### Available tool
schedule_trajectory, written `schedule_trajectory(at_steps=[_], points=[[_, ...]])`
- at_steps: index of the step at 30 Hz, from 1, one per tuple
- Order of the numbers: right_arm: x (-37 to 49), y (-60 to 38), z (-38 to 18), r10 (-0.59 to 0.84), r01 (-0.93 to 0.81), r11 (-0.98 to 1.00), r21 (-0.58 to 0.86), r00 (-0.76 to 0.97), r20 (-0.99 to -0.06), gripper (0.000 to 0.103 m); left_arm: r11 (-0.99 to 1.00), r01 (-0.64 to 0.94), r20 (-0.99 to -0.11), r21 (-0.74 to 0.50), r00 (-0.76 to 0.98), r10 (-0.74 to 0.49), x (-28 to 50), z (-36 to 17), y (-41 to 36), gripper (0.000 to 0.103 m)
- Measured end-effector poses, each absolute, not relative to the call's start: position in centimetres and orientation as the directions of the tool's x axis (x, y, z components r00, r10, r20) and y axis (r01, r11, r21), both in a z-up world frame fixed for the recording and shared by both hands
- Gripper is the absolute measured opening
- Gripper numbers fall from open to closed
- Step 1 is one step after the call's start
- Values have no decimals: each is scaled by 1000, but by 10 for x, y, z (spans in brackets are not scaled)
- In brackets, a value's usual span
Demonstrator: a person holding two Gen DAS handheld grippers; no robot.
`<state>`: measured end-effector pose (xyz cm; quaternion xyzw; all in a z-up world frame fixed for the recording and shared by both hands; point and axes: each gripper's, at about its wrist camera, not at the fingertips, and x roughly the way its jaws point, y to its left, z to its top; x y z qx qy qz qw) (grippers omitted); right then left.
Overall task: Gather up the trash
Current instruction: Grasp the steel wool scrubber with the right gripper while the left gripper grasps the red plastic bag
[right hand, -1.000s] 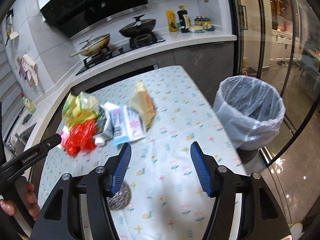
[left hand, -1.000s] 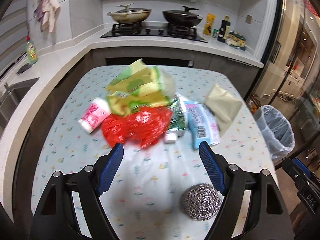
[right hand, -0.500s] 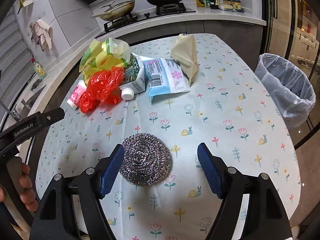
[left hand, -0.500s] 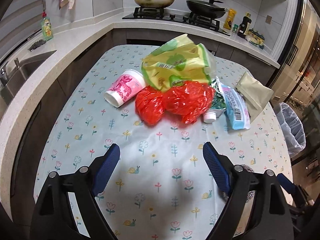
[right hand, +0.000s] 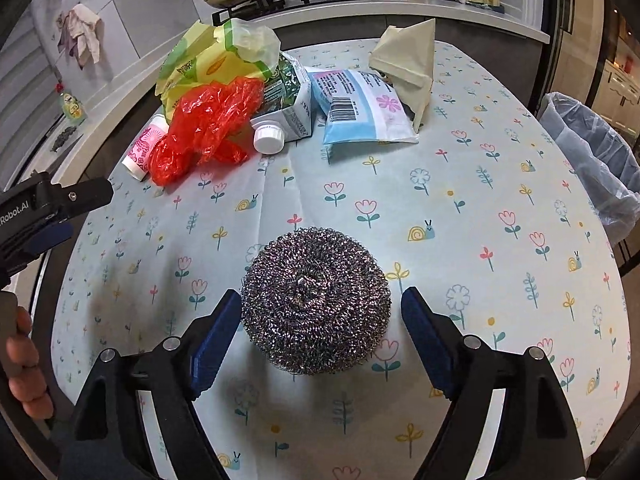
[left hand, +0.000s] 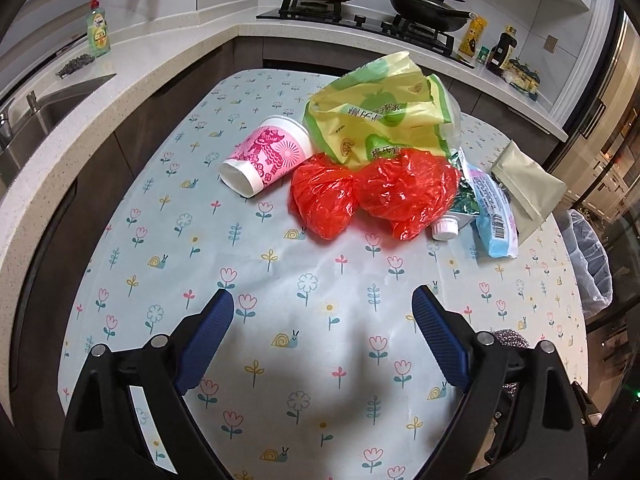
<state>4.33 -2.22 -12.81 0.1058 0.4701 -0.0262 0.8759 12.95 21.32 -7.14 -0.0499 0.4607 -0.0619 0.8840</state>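
While both tools hang spread over the desk (right hand: 500, 152) with its flower-and-snail cloth, only the right tool (right hand: 320, 312) has a piece of trash inside its reach. Its blue-padded jaws have just been opening, and the round, silvery steel-wool scouring pad (right hand: 316, 300) sits directly between them. The left pad looks to be at or just beside the scourer's edge, and a clear gap shows on the right, so nothing is clamped. The scourer is a flattish disc with no long axis, so any closing line across it should serve.

The left tool (left hand: 322, 328) has also just been opening and frames only bare cloth. The crumpled red plastic bag (left hand: 376, 196) lies ahead of it, well apart, stretched crosswise to its pointing line, with the tipped pink-and-white paper cup (left hand: 266, 156) just beside it on the left.

The lined waste bin (right hand: 592, 160) stands off the desk's right edge, on the right tool's side, so that hand seems nearer for both pickup and drop.
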Motion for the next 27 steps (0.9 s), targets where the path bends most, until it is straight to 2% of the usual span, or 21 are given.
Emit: schedule_trajectory(at_steps=[9,11,27], points=[[56,-14,-138,17,144,983,111,535,-845,80,986,61,-820,-154,549,-162,140,-81,214,86],[58,-16,-139,17,146,983,112,533,-846,75,986,64,-821,-156,546,-166,143,-82,213,87],[79,-53,-111,-44,223,968,112,593,-804,72,972,121,-794,-202,560,-235,201,-74,177,92]])
